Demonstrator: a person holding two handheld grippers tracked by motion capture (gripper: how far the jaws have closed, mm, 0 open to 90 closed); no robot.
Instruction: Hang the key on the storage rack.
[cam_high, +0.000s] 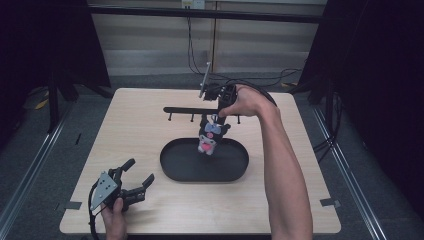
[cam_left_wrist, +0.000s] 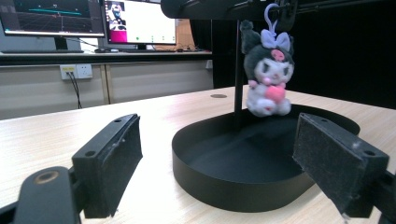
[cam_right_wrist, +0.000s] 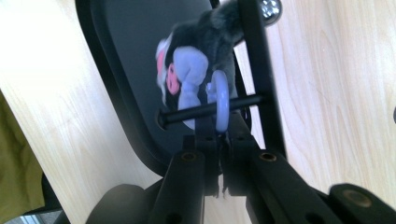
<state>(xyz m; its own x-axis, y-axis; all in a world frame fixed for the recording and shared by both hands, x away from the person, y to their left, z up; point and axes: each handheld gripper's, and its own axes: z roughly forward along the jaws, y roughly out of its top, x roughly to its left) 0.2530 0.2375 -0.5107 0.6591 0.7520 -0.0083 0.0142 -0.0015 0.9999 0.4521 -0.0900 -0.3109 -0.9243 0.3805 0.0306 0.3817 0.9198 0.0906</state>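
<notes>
A dark grey plush toy (cam_high: 210, 137) with a lilac bow hangs over the black oval tray (cam_high: 225, 170). Its lilac ring (cam_right_wrist: 221, 100) is threaded on a black peg (cam_right_wrist: 196, 113) of the rack's bar (cam_high: 182, 109). My right gripper (cam_high: 219, 114) reaches down from above the bar and, in the right gripper view, the right gripper (cam_right_wrist: 219, 140) is shut on the ring. My left gripper (cam_high: 140, 170) rests low at the table's front left, open and holding nothing. In the left gripper view the left gripper (cam_left_wrist: 219, 140) faces the tray (cam_left_wrist: 233, 186) and the plush (cam_left_wrist: 268, 74).
The rack's upright post (cam_left_wrist: 239, 70) stands at the tray's far side. Short pegs hang under the bar (cam_high: 192, 119). Monitors (cam_left_wrist: 140, 21) sit on a desk beyond the table. Bare wood lies left and right of the tray.
</notes>
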